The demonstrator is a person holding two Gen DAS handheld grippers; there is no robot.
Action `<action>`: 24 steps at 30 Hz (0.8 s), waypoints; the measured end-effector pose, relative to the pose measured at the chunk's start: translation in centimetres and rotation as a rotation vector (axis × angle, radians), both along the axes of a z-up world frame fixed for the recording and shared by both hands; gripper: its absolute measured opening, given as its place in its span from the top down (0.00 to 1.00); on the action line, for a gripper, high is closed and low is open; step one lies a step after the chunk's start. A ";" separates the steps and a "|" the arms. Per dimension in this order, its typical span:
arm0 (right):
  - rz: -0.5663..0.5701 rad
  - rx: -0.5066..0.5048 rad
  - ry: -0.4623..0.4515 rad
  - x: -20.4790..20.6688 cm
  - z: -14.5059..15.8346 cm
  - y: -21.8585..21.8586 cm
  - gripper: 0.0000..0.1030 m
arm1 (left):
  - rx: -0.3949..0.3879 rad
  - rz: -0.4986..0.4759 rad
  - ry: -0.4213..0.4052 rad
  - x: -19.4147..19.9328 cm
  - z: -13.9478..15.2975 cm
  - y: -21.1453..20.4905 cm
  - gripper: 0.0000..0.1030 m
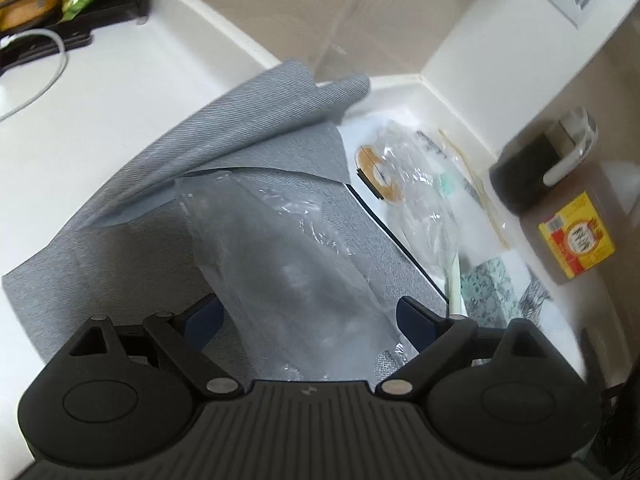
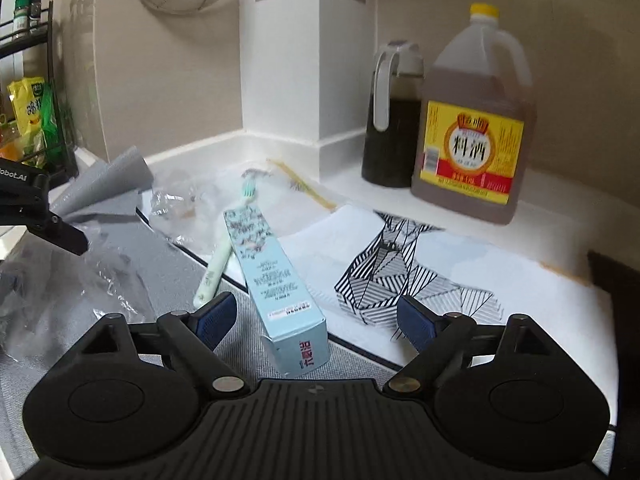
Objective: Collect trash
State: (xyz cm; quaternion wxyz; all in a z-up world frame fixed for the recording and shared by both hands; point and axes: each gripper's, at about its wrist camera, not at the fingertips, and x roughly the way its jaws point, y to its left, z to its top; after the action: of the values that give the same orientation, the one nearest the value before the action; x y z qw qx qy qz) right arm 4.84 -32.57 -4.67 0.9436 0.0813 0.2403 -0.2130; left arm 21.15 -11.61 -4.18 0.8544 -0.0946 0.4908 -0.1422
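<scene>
The left gripper (image 1: pixel 308 320) stands wide apart over a clear plastic bag (image 1: pixel 280 264) that lies on the grey mat (image 1: pixel 120 248), the bag between its fingers but not pinched. The right gripper (image 2: pixel 316 320) is likewise spread, with a pale blue carton (image 2: pixel 276 280) lying between its fingers on the tabletop (image 2: pixel 560 216), a mint toothbrush (image 2: pixel 224 252) just beside.

i'm reading "料酒" in big black characters on the yellow and red label (image 2: pixel 472 152) of the amber jug (image 2: pixel 480 92). "obot.ai" is showing in white on the left hand-held gripper (image 2: pixel 24 196). the pale blue box (image 2: pixel 276 280) is carrying red characters and a barcode, too blurred for me to read.
</scene>
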 end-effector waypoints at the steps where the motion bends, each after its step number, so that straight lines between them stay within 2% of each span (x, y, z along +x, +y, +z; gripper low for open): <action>1: 0.000 0.019 0.008 0.3 -0.1 -0.2 0.13 | 0.009 -0.010 -0.004 0.0 -0.1 -0.4 0.00; 5: -0.024 0.103 0.064 2.2 -0.9 -1.1 0.00 | 0.098 -0.024 -0.037 0.1 -0.8 -2.2 0.00; 8: -0.030 0.042 0.119 3.4 -1.5 -0.5 0.00 | 0.186 -0.039 -0.075 -0.3 -1.3 -3.5 0.00; 13: -0.030 0.050 0.114 3.1 -1.5 -0.6 0.00 | 0.308 -0.076 -0.145 -1.1 -2.1 -4.8 0.00; 21: -0.034 0.037 0.130 3.5 -1.4 -0.5 0.00 | 0.319 -0.056 -0.168 -1.4 -2.2 -4.8 0.00; 24: -0.034 0.038 0.130 3.5 -1.4 -0.5 0.00 | 0.318 -0.045 -0.216 -1.6 -2.6 -4.9 0.00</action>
State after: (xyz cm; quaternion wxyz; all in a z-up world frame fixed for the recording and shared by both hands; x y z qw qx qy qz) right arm 8.29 -33.11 -6.11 0.9205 0.0892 0.3036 -0.2294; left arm 19.56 -16.47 -6.77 0.9030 0.0683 0.4143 -0.0913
